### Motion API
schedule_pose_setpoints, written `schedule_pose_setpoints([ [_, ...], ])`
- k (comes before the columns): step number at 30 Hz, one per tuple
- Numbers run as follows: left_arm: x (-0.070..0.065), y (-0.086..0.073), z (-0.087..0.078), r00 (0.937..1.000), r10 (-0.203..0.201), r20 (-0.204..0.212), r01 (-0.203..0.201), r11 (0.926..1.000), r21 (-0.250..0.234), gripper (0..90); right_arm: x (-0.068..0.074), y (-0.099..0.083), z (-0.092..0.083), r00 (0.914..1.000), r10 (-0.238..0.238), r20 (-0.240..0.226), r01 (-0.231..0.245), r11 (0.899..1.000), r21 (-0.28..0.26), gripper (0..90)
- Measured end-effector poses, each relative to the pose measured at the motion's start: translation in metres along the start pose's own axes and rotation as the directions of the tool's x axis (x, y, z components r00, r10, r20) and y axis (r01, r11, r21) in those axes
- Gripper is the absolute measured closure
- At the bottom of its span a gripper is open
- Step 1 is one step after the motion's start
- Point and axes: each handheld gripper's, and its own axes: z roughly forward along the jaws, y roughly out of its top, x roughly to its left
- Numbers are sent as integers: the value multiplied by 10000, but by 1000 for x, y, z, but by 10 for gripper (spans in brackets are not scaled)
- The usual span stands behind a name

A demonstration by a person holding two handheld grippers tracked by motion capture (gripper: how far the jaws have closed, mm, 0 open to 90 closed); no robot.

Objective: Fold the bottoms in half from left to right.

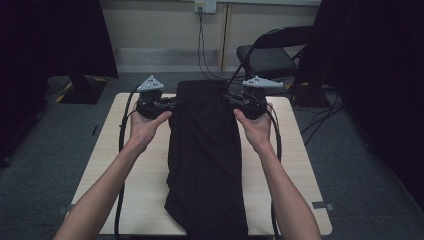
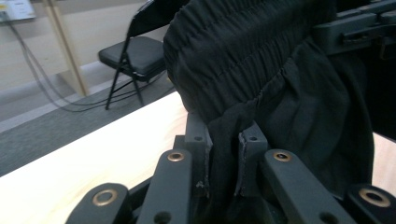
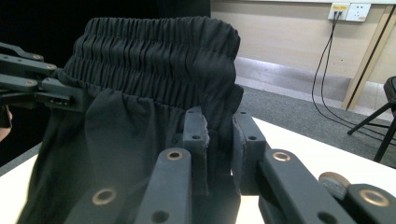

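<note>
Hands [image 1: 145, 127] level, apart; both jaws pinching black trousers [image 1: 205, 150] waistband above table [image 1: 135, 180].

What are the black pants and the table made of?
The black pants look like thin, soft woven cloth, matte, with a gathered stretchy waistband; probably a light synthetic or cotton. The table looks like pale wood or wood-look laminate, smooth with a slight sheen.

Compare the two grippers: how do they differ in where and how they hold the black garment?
The left gripper grips the garment at its left edge; the right gripper grips its right edge. In the gripper views, cloth fills the gap between the left gripper's jaws, while a slit of light shows between the right gripper's. Shared: both are shut on cloth just below the elastic waistband, holding the top off the table.
</note>
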Motion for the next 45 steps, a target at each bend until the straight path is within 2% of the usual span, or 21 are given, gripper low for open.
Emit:
schedule_pose_setpoints([
  [5, -14, -22, -6, 9978, -1, 656, -1, 10000, 34, 787, 2, -19, -11, 9993, 50, -360, -43, 9998, 194, 777],
  [12, -43, -41, -30, 9905, 166, 1363, -152, 9998, -114, 784, 14, -44, -44, 9933, 107, -1149, -78, 9997, 249, 775],
  [15, -59, -54, -43, 9848, 192, 1729, -194, 9998, -2, 781, 25, -51, -62, 9898, -62, -1420, 127, 9989, 447, 775],
  [17, -69, -66, -54, 9750, -110, 2217, 115, 9999, -14, 780, 32, -58, -73, 9848, -139, -1730, 239, 9982, 558, 775],
  [21, -86, -95, -64, 9624, -200, 2711, 86, 9990, 432, 774, 48, -83, -94, 9759, -154, -2175, 367, 9949, 944, 774],
  [24, -101, -127, -62, 9513, -482, 3044, 70, 9908, 1350, 773, 57, -111, -99, 9740, -94, -2263, 494, 9839, 1715, 774],
  [25, -105, -136, -61, 9476, -460, 3160, -73, 9862, 1657, 771, 60, -133, -100, 9731, 88, -2302, 447, 9731, 2259, 774],
  [26, -108, -144, -59, 9438, -561, 3257, -73, 9817, 1903, 771, 60, -133, -100, 9731, 88, -2302, 447, 9731, 2259, 774],
  [27, -112, -151, -57, 9385, -612, 3397, -157, 9756, 2192, 770, 64, -155, -98, 9733, 118, -2292, 559, 9564, 2866, 773],
  [28, -115, -158, -54, 9377, -570, 3427, -314, 9685, 2471, 770, 64, -155, -98, 9733, 118, -2292, 559, 9564, 2866, 773],
  [30, -119, -174, -47, 9344, -702, 3492, -399, 9536, 2985, 769, 66, -172, -97, 9733, 242, -2282, 528, 9442, 3252, 773],
  [31, -122, -186, -41, 9344, -781, 3476, -540, 9334, 3548, 768, 69, -191, -93, 9731, 513, -2248, 359, 9293, 3675, 773],
  [32, -122, -186, -41, 9344, -781, 3476, -540, 9334, 3548, 768, 69, -191, -93, 9731, 513, -2248, 359, 9293, 3675, 773],
  [33, -124, -192, -38, 9339, -845, 3473, -616, 9191, 3892, 768, 70, -199, -91, 9735, 446, -2242, 480, 9190, 3913, 772],
  [35, -127, -199, -33, 9358, -781, 3438, -771, 9062, 4158, 767, 75, -220, -84, 9778, 4, -2097, 977, 8840, 4571, 772],
  [36, -127, -203, -29, 9469, -691, 3139, -772, 8992, 4307, 765, 74, -221, -83, 9793, -119, -2020, 1052, 8826, 4582, 772],
  [37, -127, -203, -29, 9469, -691, 3139, -772, 8992, 4307, 759, 74, -221, -81, 9812, -271, -1912, 1136, 8818, 4578, 772],
  [39, -124, -209, -20, 9535, -648, 2945, -816, 8848, 4587, 755, 72, -222, -78, 9832, -392, -1785, 1192, 8779, 4637, 772],
  [40, -121, -207, -16, 9562, -789, 2817, -624, 8857, 4600, 759, 70, -226, -71, 9855, -352, -1661, 1130, 8663, 4866, 772],
  [43, -109, -202, -5, 9713, -609, 2300, -496, 8936, 4461, 765, 63, -226, -59, 9889, -179, -1473, 877, 8714, 4827, 773],
  [45, -100, -198, 5, 9790, -450, 1990, -462, 9011, 4311, 770, 52, -220, -41, 9939, -124, -1100, 625, 8830, 4651, 773],
])
